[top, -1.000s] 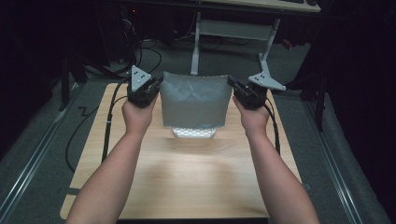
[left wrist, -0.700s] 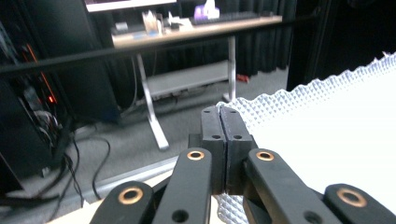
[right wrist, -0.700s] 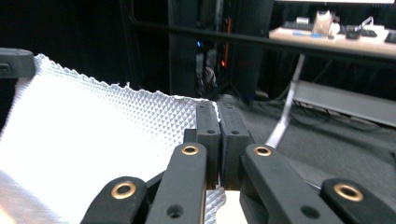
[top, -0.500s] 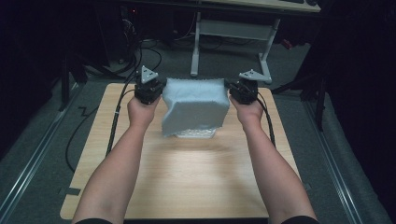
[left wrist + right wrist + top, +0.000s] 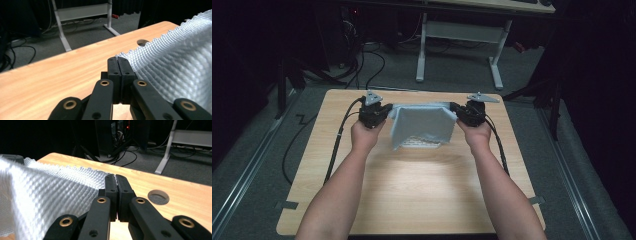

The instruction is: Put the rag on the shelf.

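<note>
A pale blue-grey waffle-weave cloth [image 5: 422,125] hangs stretched between my two grippers over the far half of the wooden table [image 5: 412,190]. My left gripper [image 5: 382,111] is shut on the cloth's upper left corner, and my right gripper [image 5: 458,111] is shut on its upper right corner. The cloth's lower edge droops onto the tabletop. In the left gripper view the closed jaws of my left gripper [image 5: 117,61] pinch the cloth [image 5: 175,72] at its scalloped edge. In the right gripper view the cloth [image 5: 50,192] spreads left from my right gripper [image 5: 115,178].
A round hole [image 5: 158,196] is cut in the tabletop near the far right corner. Beyond the table stands a white-legged desk frame [image 5: 457,47] with cables [image 5: 362,60] on the grey floor. Each gripper's black cable [image 5: 339,140] trails back along the table.
Both hands have come down toward the table with the cloth held between them. The cloth's lower edge now rests on the tabletop and its top edge sits lower.
</note>
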### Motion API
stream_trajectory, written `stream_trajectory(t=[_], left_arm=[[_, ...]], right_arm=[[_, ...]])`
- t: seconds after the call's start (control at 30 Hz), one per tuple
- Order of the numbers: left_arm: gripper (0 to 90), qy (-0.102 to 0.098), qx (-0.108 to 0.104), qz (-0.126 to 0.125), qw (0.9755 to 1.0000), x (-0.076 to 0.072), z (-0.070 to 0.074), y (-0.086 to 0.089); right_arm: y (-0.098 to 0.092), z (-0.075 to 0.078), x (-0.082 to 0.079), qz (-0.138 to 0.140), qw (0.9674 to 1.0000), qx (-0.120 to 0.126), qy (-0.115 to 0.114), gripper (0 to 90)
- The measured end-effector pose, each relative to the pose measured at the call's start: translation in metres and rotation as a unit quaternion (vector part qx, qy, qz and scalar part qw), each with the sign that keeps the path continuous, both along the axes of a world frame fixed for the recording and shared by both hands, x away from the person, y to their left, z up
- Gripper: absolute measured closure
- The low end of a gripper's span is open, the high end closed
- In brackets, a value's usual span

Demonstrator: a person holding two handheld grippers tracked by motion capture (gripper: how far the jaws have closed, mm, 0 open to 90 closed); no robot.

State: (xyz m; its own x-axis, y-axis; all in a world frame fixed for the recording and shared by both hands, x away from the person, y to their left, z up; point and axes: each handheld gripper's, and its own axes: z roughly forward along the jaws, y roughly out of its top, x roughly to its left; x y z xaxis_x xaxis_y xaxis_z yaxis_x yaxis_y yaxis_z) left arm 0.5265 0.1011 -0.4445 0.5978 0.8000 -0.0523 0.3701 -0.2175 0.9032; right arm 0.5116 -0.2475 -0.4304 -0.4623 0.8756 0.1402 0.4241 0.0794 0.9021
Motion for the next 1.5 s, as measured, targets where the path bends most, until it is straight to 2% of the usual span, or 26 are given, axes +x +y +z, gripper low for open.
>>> stream_trajectory(t=[0.27,0.4,0.5,0.6,0.9,0.97,1.1,1.5], left_arm=[[90.0,0.018,-0.005,-0.012,0.9998,-0.004,-0.016,-0.002],[90.0,0.023,0.001,-0.018,0.9996,-0.006,-0.021,-0.005],[90.0,0.022,0.0,-0.018,0.9996,-0.006,-0.022,-0.005],[90.0,0.026,-0.009,-0.016,0.9995,-0.007,-0.025,-0.003],[89.8,0.035,-0.01,-0.013,0.9992,-0.01,-0.033,0.004],[88.2,0.034,-0.009,-0.009,0.9993,-0.01,-0.031,0.005],[80.3,0.035,-0.018,0.002,0.9992,-0.011,-0.025,0.012],[76.1,0.018,-0.017,0.024,0.9994,-0.016,-0.012,0.028]], right_arm=[[-0.001,-0.016,-0.004,0.003,0.9999,-0.001,0.011,89.2],[-0.003,-0.026,-0.004,0.001,0.9997,0.002,0.023,89.1],[-0.003,-0.028,-0.005,0.002,0.9997,0.001,0.025,89.0],[-0.002,-0.03,-0.006,0.003,0.9997,0.001,0.026,88.8],[-0.003,-0.04,-0.009,-0.001,0.9995,0.003,0.032,85.5],[-0.004,-0.041,-0.01,-0.002,0.9993,0.004,0.037,80.6],[-0.007,-0.034,-0.011,-0.005,0.9996,0.005,0.028,72.3],[-0.02,-0.018,-0.015,-0.021,0.9997,0.006,0.008,66.5]])
